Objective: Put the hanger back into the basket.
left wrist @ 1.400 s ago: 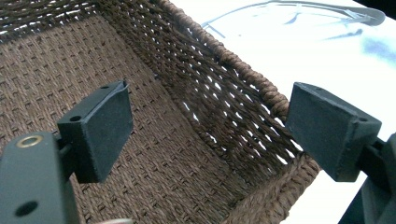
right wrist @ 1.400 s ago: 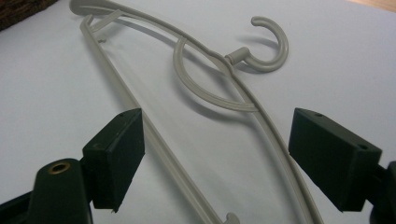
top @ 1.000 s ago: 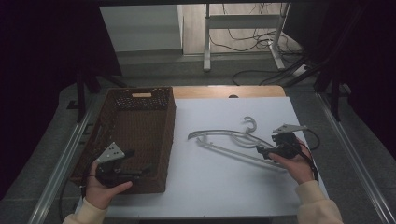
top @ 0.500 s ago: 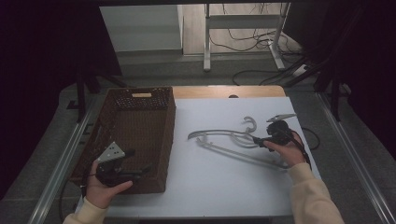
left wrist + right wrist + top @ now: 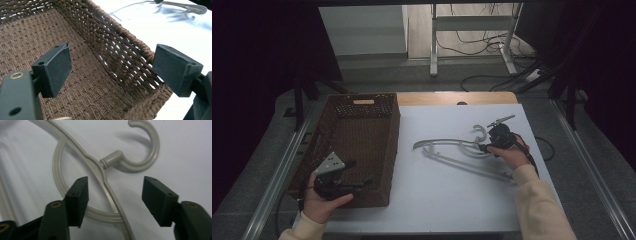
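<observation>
A pale grey plastic hanger (image 5: 452, 150) lies flat on the white table, hook toward the far right. My right gripper (image 5: 484, 147) is low over the hanger's neck, open. In the right gripper view the hanger's shoulder bar (image 5: 100, 171) runs between the two spread jaws, just below the hook (image 5: 147, 150), and my right gripper (image 5: 115, 188) grips nothing. My left gripper (image 5: 358, 173) hovers open over the near right corner of a brown woven basket (image 5: 394, 145). One jaw is inside the basket wall (image 5: 120, 50) and one outside, my left gripper (image 5: 111, 62) straddling the rim.
The white table top (image 5: 437, 200) extends between basket and hanger. Metal rails (image 5: 277, 175) run along both table sides. A cable (image 5: 544, 147) trails right of my right hand. The hanger (image 5: 185, 6) shows far off in the left gripper view.
My right gripper has moved left and away from me, from the table's right side onto the hanger's neck. The left gripper and basket have stayed put.
</observation>
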The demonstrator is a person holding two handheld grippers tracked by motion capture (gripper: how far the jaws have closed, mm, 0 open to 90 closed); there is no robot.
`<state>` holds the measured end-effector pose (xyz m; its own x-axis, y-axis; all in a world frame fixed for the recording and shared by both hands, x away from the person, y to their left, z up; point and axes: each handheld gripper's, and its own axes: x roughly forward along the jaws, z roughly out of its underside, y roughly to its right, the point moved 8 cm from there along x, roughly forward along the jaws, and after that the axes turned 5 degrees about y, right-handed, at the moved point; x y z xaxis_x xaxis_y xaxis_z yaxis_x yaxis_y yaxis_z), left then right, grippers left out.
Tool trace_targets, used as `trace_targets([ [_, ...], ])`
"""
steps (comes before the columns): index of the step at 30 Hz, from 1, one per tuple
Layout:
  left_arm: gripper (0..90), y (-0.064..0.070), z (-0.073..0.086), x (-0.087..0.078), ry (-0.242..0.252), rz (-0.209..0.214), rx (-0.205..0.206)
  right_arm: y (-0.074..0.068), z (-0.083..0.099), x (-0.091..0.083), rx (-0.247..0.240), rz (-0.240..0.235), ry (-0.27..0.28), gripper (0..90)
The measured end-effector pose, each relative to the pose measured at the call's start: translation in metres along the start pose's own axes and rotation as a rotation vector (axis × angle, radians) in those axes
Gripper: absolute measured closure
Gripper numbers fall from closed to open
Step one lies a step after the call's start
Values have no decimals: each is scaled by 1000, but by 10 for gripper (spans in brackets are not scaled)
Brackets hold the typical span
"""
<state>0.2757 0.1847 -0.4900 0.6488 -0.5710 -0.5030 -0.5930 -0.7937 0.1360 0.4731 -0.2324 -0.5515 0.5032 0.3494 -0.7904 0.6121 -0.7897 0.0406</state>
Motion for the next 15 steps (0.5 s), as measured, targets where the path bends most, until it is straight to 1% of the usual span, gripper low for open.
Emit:
trace_targets([
  [3,163,0,0,0,-2,0,0,-1,1,5,-20,-7,-24,458],
  [6,164,0,1,1,-3,0,0,-1,4,10,-29,-8,-50,516],
  [9,164,0,0,0,-2,0,0,0,6,14,-23,-11,-70,578],
  [11,164,0,0,0,-1,0,1,0,7,15,-20,-25,-74,609],
  [12,164,0,0,0,-1,0,0,0,7,16,-26,-29,-78,626],
  [13,164,0,0,0,-1,0,0,-2,7,17,-38,-38,-83,666],
  [14,164,-1,1,0,-2,0,0,-2,7,17,-38,-38,-83,666],
  [15,164,-1,1,0,-3,0,0,-2,7,17,-50,-40,-88,687],
])
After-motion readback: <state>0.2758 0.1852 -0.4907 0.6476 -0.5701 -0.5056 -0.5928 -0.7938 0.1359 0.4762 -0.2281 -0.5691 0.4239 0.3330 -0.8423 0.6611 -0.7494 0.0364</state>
